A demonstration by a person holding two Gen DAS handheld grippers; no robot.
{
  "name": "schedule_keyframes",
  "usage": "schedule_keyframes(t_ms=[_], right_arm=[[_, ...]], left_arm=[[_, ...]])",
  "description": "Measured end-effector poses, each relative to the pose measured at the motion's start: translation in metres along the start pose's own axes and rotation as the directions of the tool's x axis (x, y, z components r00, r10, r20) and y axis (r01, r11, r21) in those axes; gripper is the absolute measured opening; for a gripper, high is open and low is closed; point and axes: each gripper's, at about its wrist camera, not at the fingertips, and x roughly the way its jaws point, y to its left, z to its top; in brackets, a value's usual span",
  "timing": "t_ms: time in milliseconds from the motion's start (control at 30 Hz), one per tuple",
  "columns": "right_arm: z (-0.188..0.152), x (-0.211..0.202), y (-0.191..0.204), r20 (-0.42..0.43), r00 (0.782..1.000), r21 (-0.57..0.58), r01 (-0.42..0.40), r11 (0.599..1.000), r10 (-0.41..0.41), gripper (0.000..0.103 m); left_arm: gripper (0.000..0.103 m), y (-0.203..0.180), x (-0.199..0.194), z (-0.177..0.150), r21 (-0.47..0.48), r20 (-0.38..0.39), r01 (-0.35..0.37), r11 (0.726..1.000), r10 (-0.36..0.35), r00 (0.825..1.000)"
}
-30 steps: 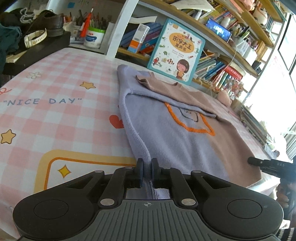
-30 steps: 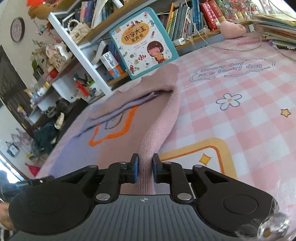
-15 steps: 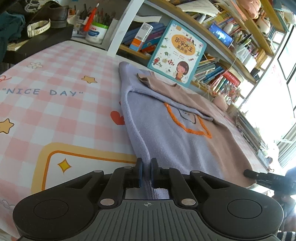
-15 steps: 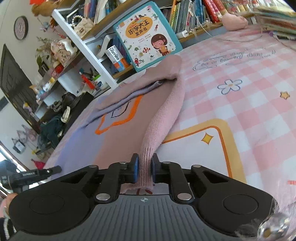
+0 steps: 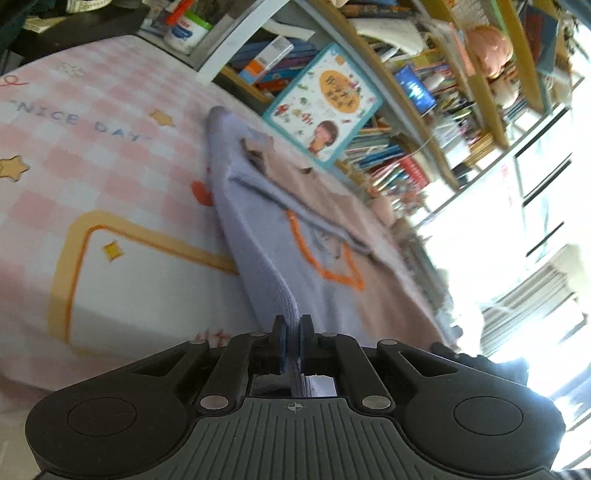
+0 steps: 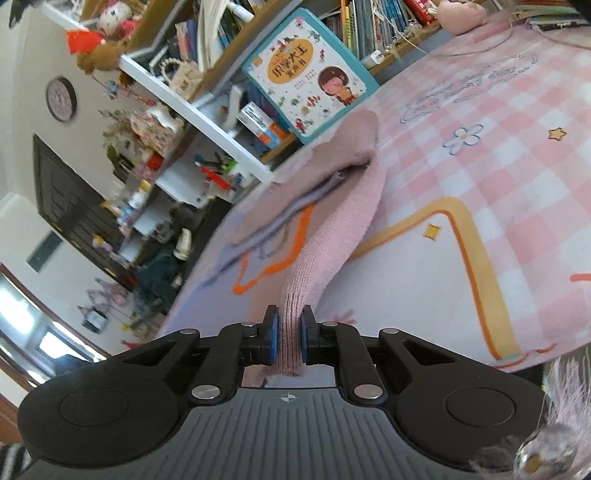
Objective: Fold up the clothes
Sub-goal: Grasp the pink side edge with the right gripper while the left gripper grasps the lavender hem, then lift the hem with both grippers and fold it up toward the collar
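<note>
A knit sweater point(image 5: 325, 236), lilac on one half and dusty pink on the other with an orange outline on its front, lies on the pink checked tablecloth point(image 5: 92, 173), sleeves folded in. My left gripper point(image 5: 291, 332) is shut on the lilac bottom hem corner, which rises off the cloth into the jaws. My right gripper point(image 6: 289, 334) is shut on the pink hem corner of the sweater point(image 6: 332, 221), likewise lifted from the tablecloth point(image 6: 498, 155). Both views are tilted.
A teal picture book point(image 5: 325, 99) leans against the crowded bookshelf point(image 5: 424, 122) just behind the sweater's collar; the picture book point(image 6: 308, 70) shows in the right wrist view too. A dark side table point(image 5: 74, 22) with clutter stands at the far left. Bright window at the right.
Both grippers have tilted and pulled the hem corners up off the cloth, so the sweater's side edges now lift toward the jaws. Both stay clamped on the fabric.
</note>
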Motion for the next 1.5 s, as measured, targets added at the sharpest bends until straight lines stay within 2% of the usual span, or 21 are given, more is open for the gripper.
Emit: schedule_keyframes(t_ms=[133,267,433,567,733,967,1167,1233,1300,1333,1367,1433,1500], right_arm=[[0.02,0.007,0.007,0.04,0.992,0.029,-0.117,0.993,0.116,0.011],[0.049,0.021,0.014,0.08,0.978,0.03,-0.196,0.98,0.193,0.01],[0.093,0.044,0.016,0.153,0.964,0.043,-0.225,0.973,0.216,0.01],[0.121,0.061,0.009,0.246,0.951,0.096,-0.215,0.972,0.186,0.01],[0.141,0.09,0.004,0.308,0.946,0.151,-0.154,0.976,0.102,0.01],[0.16,0.134,-0.012,0.254,0.967,0.152,-0.013,0.988,-0.026,0.011],[0.159,0.158,-0.026,0.228,0.968,0.155,0.075,0.985,-0.109,0.011],[0.158,0.162,-0.029,0.225,0.966,0.156,0.096,0.983,-0.13,0.016],[0.159,0.16,-0.03,0.235,0.957,0.144,0.137,0.98,-0.168,0.029],[0.159,0.156,-0.028,0.246,0.95,0.122,0.168,0.978,-0.194,0.039],[0.158,0.15,-0.024,0.26,0.941,0.084,0.201,0.976,-0.216,0.041],[0.154,0.137,-0.016,0.291,0.924,-0.009,0.262,0.965,-0.248,0.042],[0.15,0.128,-0.007,0.301,0.909,-0.117,0.335,0.935,-0.288,0.043]], left_arm=[[0.005,-0.007,0.003,0.015,0.008,0.072,0.086,0.996,-0.086,0.994],[0.005,-0.019,0.012,0.037,0.05,0.147,0.121,0.991,-0.127,0.981],[0.005,-0.026,0.027,0.073,0.094,0.212,0.098,0.991,-0.116,0.97],[0.006,-0.02,0.033,0.101,0.059,0.282,0.081,0.995,-0.095,0.955],[0.006,-0.02,0.056,0.128,0.061,0.332,-0.037,0.997,0.015,0.943],[0.006,-0.008,0.094,0.146,0.044,0.29,-0.141,0.989,0.122,0.949],[0.007,0.001,0.11,0.148,0.033,0.26,-0.198,0.98,0.183,0.948],[0.013,0.004,0.114,0.15,0.022,0.247,-0.213,0.977,0.201,0.948],[0.021,0.006,0.115,0.151,0.009,0.233,-0.205,0.979,0.197,0.952],[0.032,0.007,0.113,0.151,0.009,0.23,-0.197,0.98,0.189,0.955],[0.043,0.004,0.109,0.149,0.033,0.242,-0.189,0.981,0.176,0.954],[0.054,-0.006,0.099,0.143,0.11,0.27,-0.204,0.973,0.169,0.948],[0.054,-0.013,0.096,0.138,0.176,0.27,-0.242,0.954,0.189,0.944]])
